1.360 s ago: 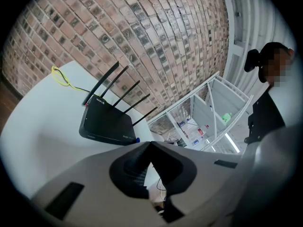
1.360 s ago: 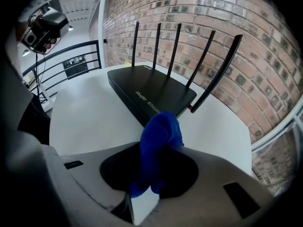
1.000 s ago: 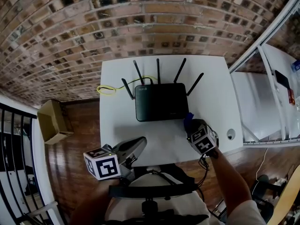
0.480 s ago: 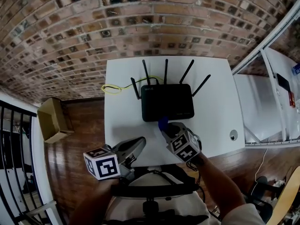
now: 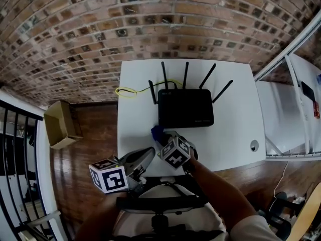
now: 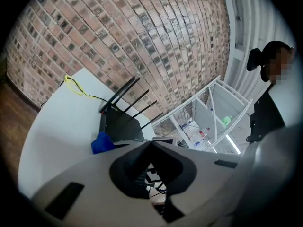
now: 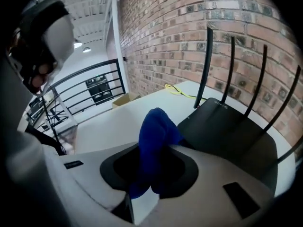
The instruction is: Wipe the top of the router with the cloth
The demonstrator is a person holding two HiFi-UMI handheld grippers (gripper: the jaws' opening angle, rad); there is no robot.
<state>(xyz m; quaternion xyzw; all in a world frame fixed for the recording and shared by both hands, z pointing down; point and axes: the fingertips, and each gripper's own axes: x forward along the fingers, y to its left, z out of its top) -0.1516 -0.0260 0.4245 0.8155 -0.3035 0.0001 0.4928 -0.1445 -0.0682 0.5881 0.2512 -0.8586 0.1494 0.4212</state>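
A black router (image 5: pixel 185 108) with several upright antennas lies flat on the white table (image 5: pixel 230 139). It also shows in the right gripper view (image 7: pixel 222 131) and in the left gripper view (image 6: pixel 120 124). My right gripper (image 5: pixel 161 136) is shut on a blue cloth (image 5: pixel 157 132), just off the router's near left corner. The cloth (image 7: pixel 156 141) bunches up between the jaws in the right gripper view and appears as a blue lump (image 6: pixel 102 143) in the left gripper view. My left gripper (image 5: pixel 146 156) hangs by the table's near edge, its jaws closed together with nothing in them.
A yellow cable (image 5: pixel 128 91) loops on the table behind the router's left side. A round hole (image 5: pixel 254 145) is at the table's near right. A cardboard box (image 5: pixel 59 124) stands on the wood floor to the left. The brick wall (image 5: pixel 150 24) backs the table; white shelving (image 5: pixel 296 109) is at right.
My right gripper has carried the blue cloth leftward along the router's near edge, from its near right corner to its near left corner. The left gripper has stayed put.
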